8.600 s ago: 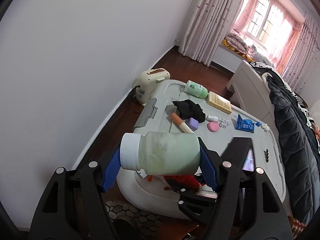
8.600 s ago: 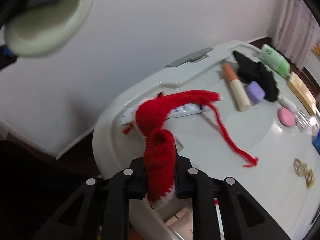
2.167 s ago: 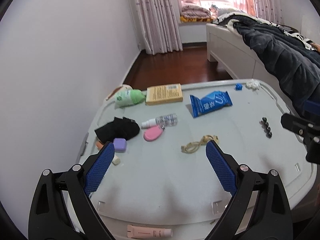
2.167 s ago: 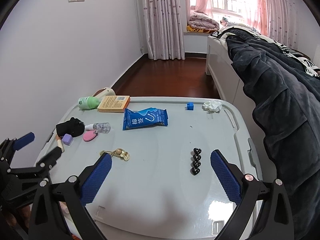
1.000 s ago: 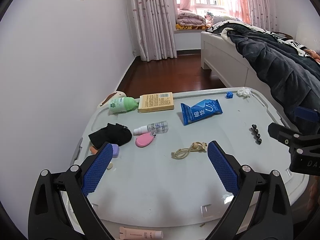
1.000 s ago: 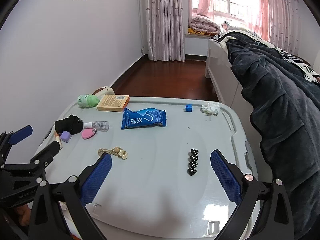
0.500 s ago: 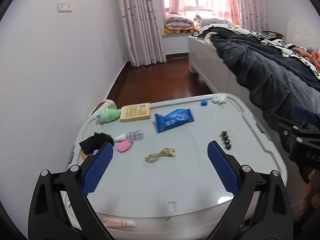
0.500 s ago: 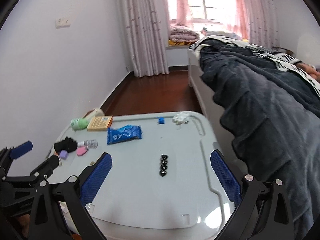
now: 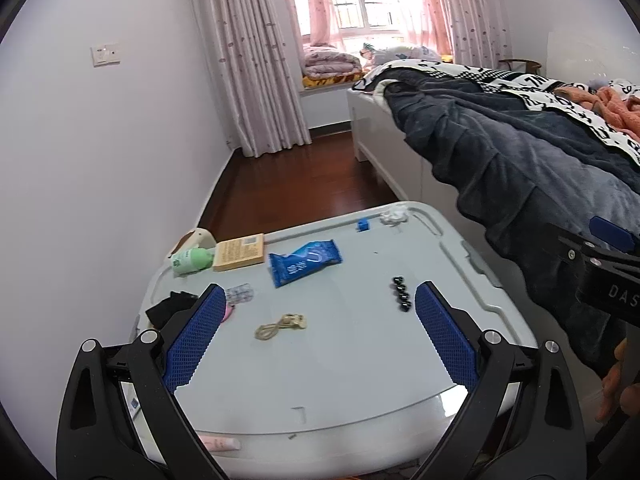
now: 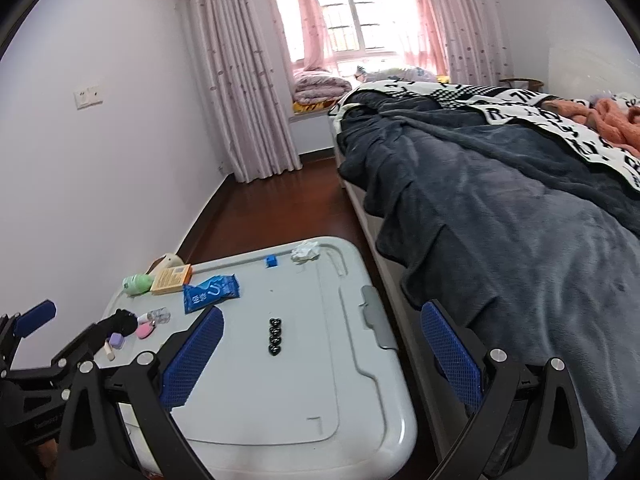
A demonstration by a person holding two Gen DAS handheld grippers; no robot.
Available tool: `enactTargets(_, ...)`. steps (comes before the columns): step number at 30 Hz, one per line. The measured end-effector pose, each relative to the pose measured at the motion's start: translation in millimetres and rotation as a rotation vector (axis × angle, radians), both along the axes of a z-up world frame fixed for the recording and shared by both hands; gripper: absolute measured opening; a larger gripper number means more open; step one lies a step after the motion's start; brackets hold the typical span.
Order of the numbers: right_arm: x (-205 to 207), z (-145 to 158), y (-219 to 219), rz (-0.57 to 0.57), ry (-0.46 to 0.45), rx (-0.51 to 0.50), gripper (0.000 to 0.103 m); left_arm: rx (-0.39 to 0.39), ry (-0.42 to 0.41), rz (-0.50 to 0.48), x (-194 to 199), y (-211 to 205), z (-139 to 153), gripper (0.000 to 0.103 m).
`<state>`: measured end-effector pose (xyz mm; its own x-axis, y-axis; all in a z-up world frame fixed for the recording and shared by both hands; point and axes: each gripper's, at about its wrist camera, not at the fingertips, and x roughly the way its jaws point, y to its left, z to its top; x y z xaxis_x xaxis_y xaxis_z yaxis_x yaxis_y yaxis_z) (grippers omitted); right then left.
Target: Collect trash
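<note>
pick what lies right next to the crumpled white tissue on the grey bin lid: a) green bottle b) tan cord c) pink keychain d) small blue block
d, the small blue block sits just beside the crumpled white tissue at the lid's far edge.

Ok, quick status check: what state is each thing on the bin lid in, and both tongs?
Left tongs: open, empty.
Right tongs: open, empty.
Grey plastic bin lid: closed, latch down.
Blue plastic wrapper: lying flat, looks sealed.
Crumpled white tissue: balled up at the far corner.
Green round bottle: on its side.
Tan flat cardboard box: closed, lying flat.
Small clear bottle: on its side.
</note>
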<state>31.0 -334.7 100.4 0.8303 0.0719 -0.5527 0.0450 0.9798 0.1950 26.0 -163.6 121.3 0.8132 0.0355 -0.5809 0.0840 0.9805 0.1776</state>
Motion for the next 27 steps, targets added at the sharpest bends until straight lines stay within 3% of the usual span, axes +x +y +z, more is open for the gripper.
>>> enactTargets(9, -9.7, 7.0, -10.8, -0.021, -0.034, 0.003, 0.098, 0.037, -0.013, -0.020, -10.9, -23.2, 0.4, 0.093)
enactTargets(27, -23.4, 17.5, 5.7, -0.032, -0.098, -0.168, 0.098, 0.039, -0.040, -0.046, -22.4, -42.7, 12.6, 0.093)
